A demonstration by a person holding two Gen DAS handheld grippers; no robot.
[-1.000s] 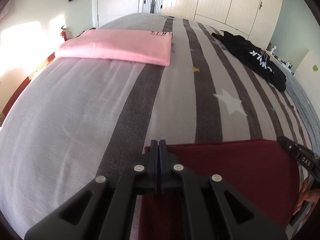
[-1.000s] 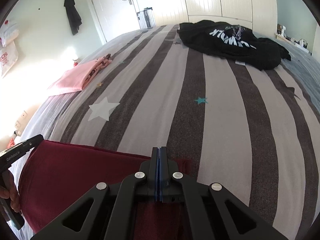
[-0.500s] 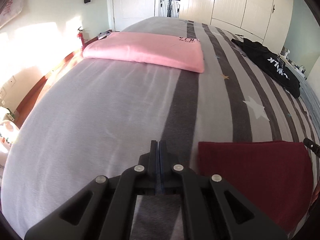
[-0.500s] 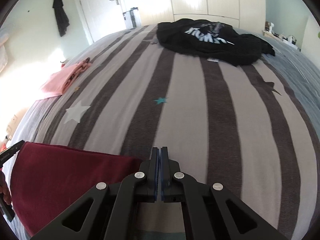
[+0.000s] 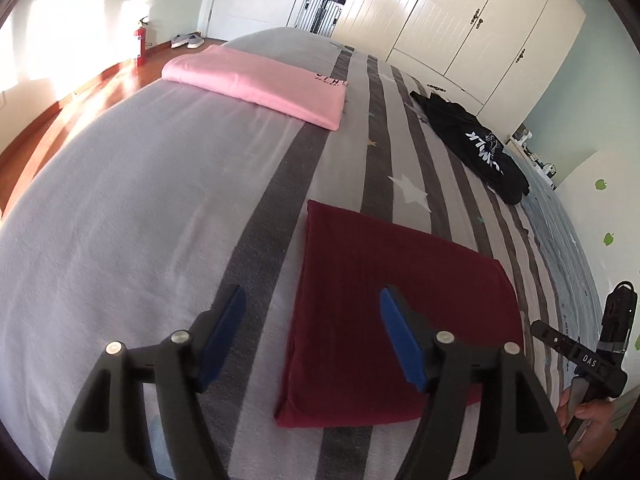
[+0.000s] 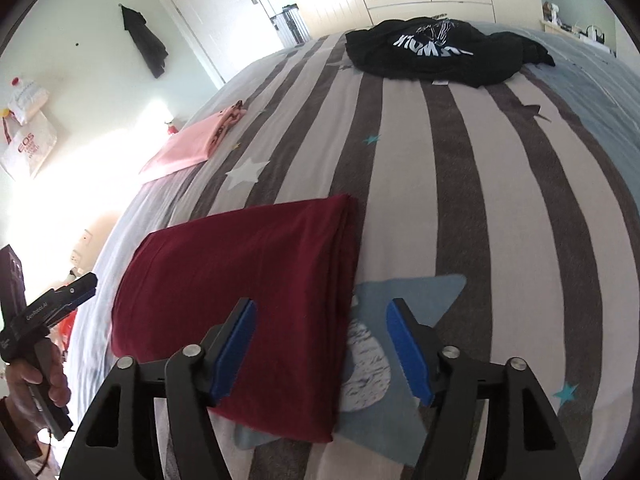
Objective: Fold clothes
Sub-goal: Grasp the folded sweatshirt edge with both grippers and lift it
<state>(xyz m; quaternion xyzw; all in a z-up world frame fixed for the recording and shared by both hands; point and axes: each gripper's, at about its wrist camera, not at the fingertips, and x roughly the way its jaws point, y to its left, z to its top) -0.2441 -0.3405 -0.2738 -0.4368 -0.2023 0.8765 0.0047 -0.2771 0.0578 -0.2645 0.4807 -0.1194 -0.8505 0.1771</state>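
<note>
Currently the maroon garment [image 5: 400,312] lies folded flat on the striped bedspread [image 5: 160,208], a soft matte knit in a rough rectangle with a rounded, slightly puffy folded edge and visible stacked layers along its side nearest the right gripper [image 6: 322,344]. Its long axis runs along the bedspread's grey and pale stripes, pointing away from the grippers toward the white wardrobe doors [image 5: 472,28]; in the right wrist view it sits partly over a blue star print with a speckled white planet [image 6: 366,372]. Left gripper [image 5: 310,336]: black plastic arms, blue pads, fingers spread wide apart, holding nothing, poised above the garment's left edge with one pad over bare bedspread and the other over maroon cloth. Right gripper: same build, fingers likewise spread apart and empty, straddling the garment's right edge. Beyond the maroon garment, further along the stripes and to the left, rests a pink folded garment [image 5: 260,80], smooth, flat, oblong. Beyond it to the right lies a black garment [image 6: 436,50] with white lettering, crumpled and unfolded. Bedspread fabric appears brushed, faintly creased, with a white star [image 5: 409,192] just past the maroon garment's far edge.
</note>
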